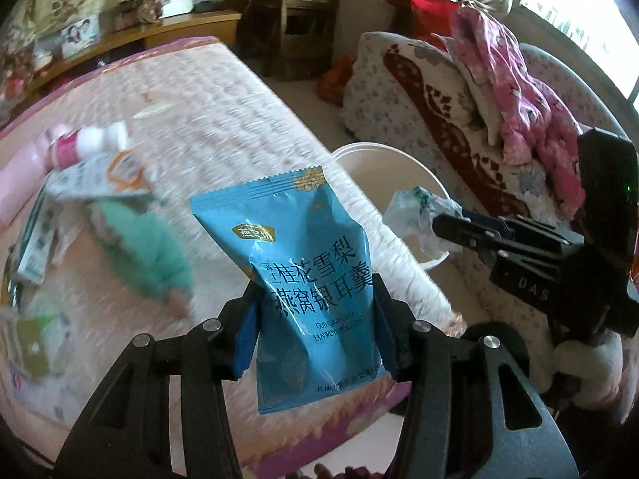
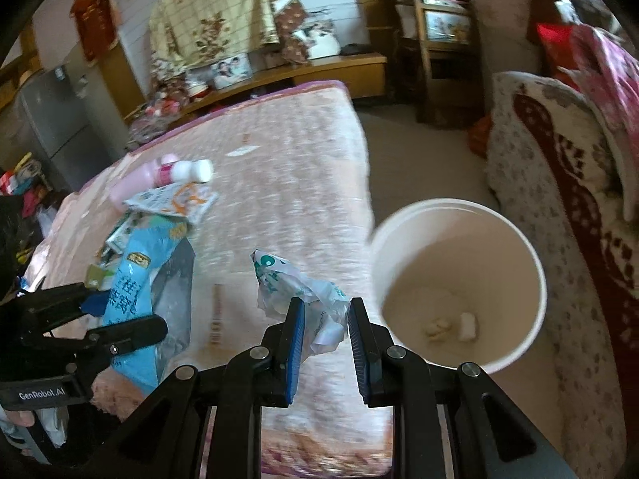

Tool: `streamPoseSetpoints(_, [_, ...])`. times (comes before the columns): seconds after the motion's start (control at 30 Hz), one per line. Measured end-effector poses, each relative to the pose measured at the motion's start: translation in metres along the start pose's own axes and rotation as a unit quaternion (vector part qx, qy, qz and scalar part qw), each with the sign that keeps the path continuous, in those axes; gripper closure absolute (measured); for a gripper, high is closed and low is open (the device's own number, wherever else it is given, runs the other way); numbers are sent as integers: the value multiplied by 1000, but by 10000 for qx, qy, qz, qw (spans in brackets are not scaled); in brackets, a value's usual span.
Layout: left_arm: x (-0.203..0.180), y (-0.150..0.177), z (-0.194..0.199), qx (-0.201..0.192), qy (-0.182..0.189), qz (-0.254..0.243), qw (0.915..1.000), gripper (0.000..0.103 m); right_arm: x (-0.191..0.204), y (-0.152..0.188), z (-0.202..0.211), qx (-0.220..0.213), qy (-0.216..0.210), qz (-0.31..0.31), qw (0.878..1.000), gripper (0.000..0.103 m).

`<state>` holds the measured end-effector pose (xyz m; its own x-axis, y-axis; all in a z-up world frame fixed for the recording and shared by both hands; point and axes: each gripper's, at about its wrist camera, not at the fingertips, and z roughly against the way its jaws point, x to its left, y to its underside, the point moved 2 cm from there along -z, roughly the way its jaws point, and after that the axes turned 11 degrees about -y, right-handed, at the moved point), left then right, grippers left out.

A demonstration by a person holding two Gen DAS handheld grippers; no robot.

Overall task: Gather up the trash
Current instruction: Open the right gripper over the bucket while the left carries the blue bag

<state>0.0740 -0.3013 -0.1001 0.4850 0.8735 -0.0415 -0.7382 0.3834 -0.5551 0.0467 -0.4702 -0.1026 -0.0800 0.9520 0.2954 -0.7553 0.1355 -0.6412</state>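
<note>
Blue foil is what I am pinching in my left fingers (image 1: 315,319): the snack packet (image 1: 303,279) is standing upright between the pads, gripped across its lower half so the loose top does not flop. My right fingers (image 2: 325,319) are closing on a crumpled clear wrapper (image 2: 303,291) with green print, holding it by one bunched end. Both pieces are hanging in the air over the edge of the bed (image 2: 279,159), lifted clear of the quilt so nothing drags. I am carrying them toward the white bucket (image 2: 519,247) standing on the floor just beside the bed; a few scraps are already lying at its bottom. More litter is waiting on the bed, near the far side: a pink bottle (image 2: 167,173), a torn sachet (image 2: 175,199) and a green wrapper (image 1: 151,247).
</note>
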Motion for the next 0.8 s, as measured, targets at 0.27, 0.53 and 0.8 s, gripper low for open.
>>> streamPoseSetpoints(0.27, [-39,-32,-29,-17,5,-271,9996,55,-62,1,-1,25,436,-497,9978,82])
streamPoseSetpoints(0.53, [-64,-58,-62,119,170,-299,9993,53,-106,0,-15,76,635,-877,9941,82])
streamPoseSetpoints(0.8, [-80,-75,-84,197,531,-143,9983,50,-126,0,-24,99,751,-1065,9914,82])
